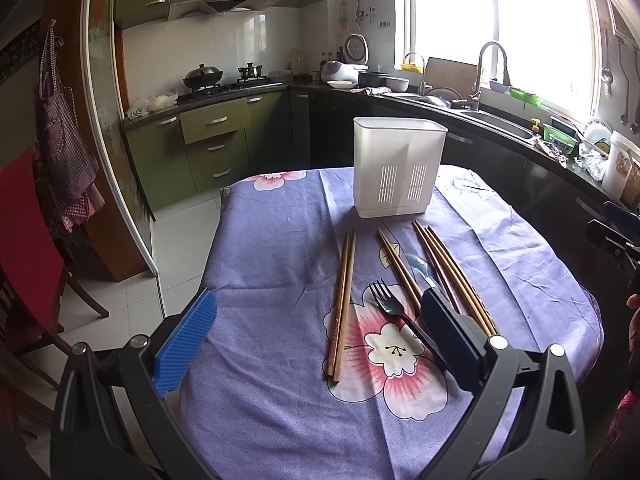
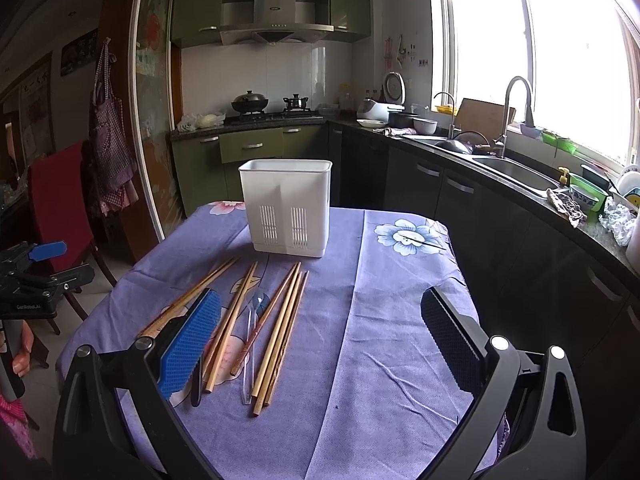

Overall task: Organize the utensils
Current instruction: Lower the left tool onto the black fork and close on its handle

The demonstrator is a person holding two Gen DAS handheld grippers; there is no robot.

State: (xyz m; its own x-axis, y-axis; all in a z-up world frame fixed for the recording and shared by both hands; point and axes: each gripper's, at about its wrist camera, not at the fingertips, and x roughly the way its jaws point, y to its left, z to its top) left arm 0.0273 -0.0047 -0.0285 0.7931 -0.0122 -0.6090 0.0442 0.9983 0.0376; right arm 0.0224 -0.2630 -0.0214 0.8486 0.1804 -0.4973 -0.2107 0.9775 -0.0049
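2 grippers are mine, and both have their fingers spread wide with nothing between them. My left gripper [image 1: 320, 344] hangs over the near part of the table [image 1: 256, 420], which wears a purple cloth with flowers [image 1: 280, 248]. My right gripper [image 2: 320, 344] hangs over the bare right side of the same cloth.

At the far end stands the white holder [image 1: 396, 168], upright, with slots low on its front. In front of it the utensils lie flat, pointing away from me. On the left is 1 pair of chopsticks [image 1: 342, 304], lying together. Just beside it is the black fork [image 1: 394, 312], its prongs toward the holder. More chopsticks [image 1: 448, 272] lie to the right, and the clear spoon [image 2: 251, 344] rests among them. I cannot count these right chopsticks surely, because my finger covers part of them.
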